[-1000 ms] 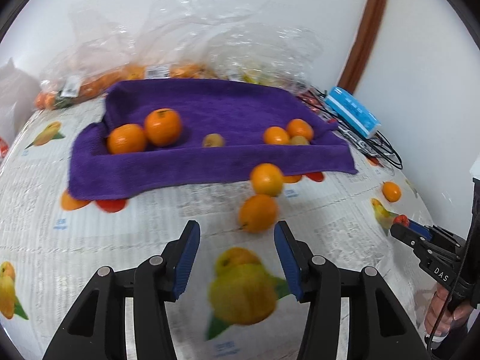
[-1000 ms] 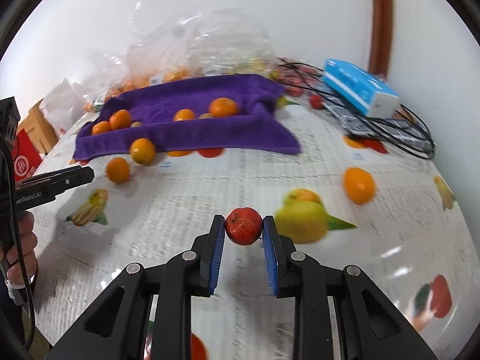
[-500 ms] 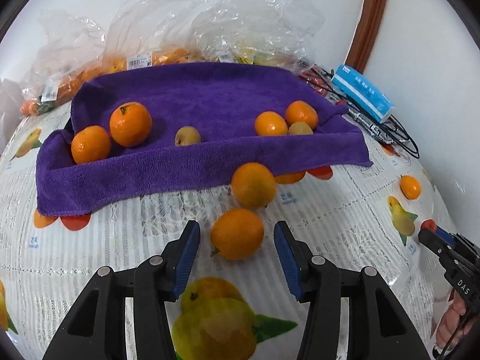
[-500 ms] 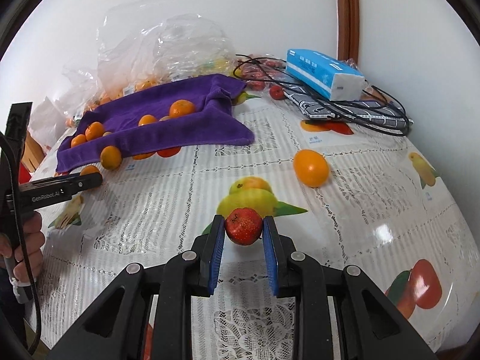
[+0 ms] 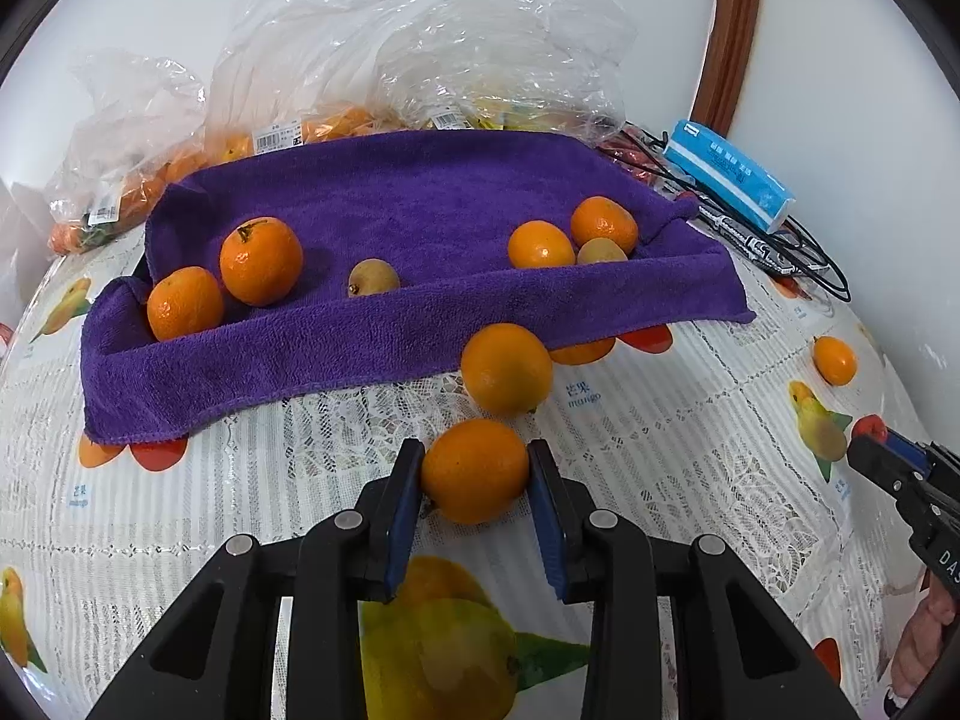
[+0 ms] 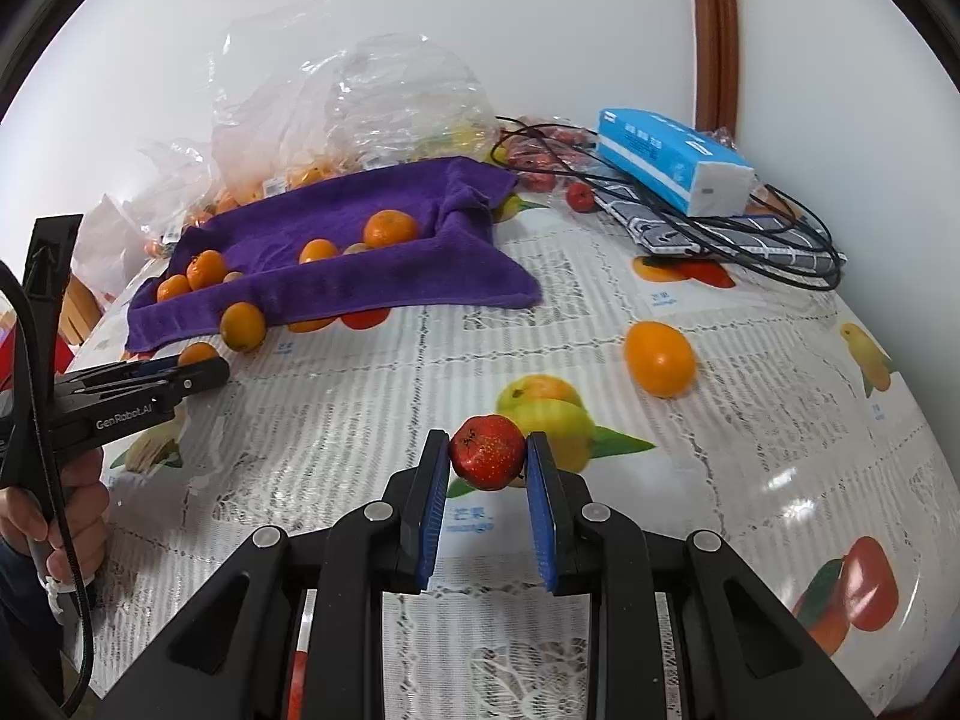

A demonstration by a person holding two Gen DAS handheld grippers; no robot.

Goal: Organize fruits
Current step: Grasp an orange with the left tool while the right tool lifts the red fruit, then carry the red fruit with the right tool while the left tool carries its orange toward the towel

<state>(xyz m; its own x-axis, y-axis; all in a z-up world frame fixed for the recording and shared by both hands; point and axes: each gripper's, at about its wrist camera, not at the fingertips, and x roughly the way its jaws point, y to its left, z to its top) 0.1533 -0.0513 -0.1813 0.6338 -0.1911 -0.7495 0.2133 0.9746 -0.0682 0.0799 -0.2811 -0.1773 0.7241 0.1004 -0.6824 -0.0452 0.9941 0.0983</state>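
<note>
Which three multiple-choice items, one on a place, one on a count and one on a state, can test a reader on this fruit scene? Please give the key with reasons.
1. Where does the blue tissue pack lie?
A. on the purple towel
B. on the cables by the wall
C. between the right pads

2. How many oranges lie on the purple towel?
A. two
B. four
C. seven

3. What does the right gripper hold?
A. a red fruit
B. an orange
C. nothing

Key: 1 B, the pack rests on the black cables near the wall. 2 B, two oranges lie at the towel's left and two at its right. 3 A, the pads press on the red fruit.
</note>
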